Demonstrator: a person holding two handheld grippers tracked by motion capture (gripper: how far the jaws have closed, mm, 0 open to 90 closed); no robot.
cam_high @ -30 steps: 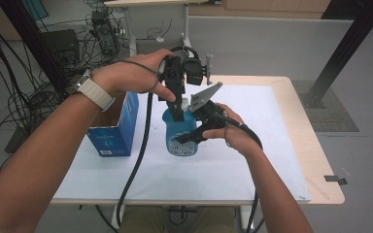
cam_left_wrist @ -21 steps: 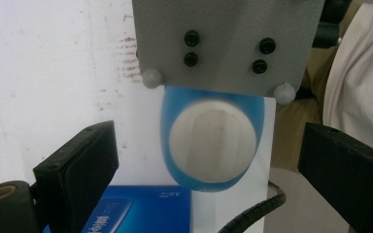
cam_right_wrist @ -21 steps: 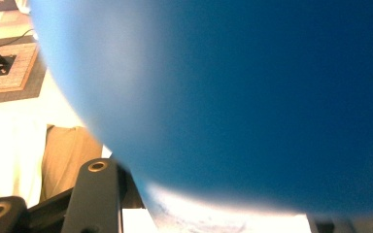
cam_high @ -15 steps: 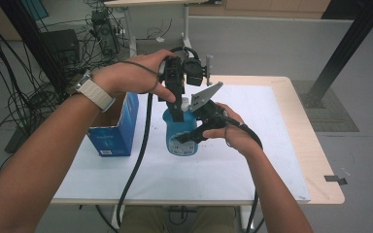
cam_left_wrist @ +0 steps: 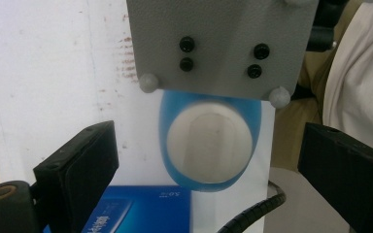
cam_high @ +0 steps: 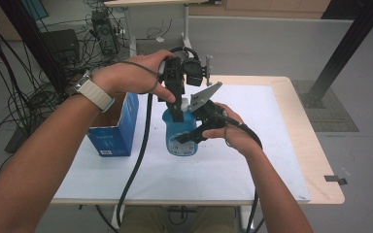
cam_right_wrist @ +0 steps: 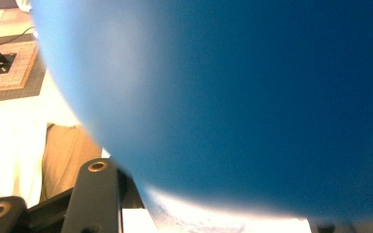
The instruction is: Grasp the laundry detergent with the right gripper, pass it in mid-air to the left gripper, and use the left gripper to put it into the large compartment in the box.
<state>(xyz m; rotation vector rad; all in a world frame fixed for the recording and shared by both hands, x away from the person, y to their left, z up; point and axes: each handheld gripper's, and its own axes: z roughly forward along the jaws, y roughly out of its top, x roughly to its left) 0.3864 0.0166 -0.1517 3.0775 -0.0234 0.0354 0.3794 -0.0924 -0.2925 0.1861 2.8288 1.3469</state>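
Right gripper [cam_high: 187, 138] clamps the blue bottle [cam_high: 180, 136] upright on the table [cam_high: 252, 160], left gripper [cam_high: 177, 112] hangs open straight above its white cap [cam_left_wrist: 209, 148], cap not yet gripped, removal remains.

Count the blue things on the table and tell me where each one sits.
2. A blue bottle with a white cap stands mid-table, clamped in the right tongs. A blue cardboard box sits to its left near the table's edge. Its inside is hidden.

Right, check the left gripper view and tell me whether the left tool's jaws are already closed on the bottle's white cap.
No: the left tool stands open, its jaws well apart on either side of the white cap, touching nothing.
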